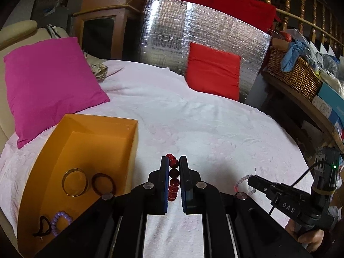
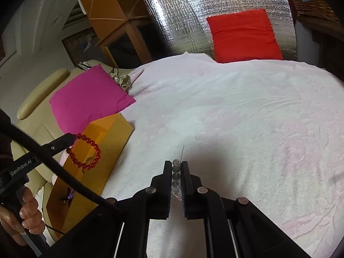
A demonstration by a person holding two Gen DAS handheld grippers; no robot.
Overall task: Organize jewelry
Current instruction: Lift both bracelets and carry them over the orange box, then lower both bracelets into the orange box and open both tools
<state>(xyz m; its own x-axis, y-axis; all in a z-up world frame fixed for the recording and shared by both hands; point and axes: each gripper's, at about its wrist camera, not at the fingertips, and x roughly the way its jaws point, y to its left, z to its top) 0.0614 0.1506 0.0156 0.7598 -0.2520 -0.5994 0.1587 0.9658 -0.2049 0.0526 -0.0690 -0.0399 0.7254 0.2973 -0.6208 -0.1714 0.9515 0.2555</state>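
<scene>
My left gripper (image 1: 173,161) is shut on a red bead bracelet (image 1: 173,178) and holds it above the white cloth, just right of the orange box (image 1: 133,137). The bracelet also hangs from that gripper in the right wrist view (image 2: 86,153), over the box (image 2: 116,137). My right gripper (image 2: 176,164) is shut on a clear bead bracelet (image 2: 175,178); in the left wrist view it (image 1: 250,180) holds those pale beads (image 1: 241,181) low at the right. The box holds a gold bangle (image 1: 75,181), a dark hair tie (image 1: 103,183), a purple bead bracelet (image 1: 60,222) and a dark cord (image 1: 42,228).
A white cloth (image 1: 204,118) covers the bed. A magenta cushion (image 1: 49,86) lies at the left behind the box, a red cushion (image 1: 214,72) leans on a silver foil panel (image 1: 167,32) at the back. A wicker basket (image 1: 290,73) stands on a shelf at the right.
</scene>
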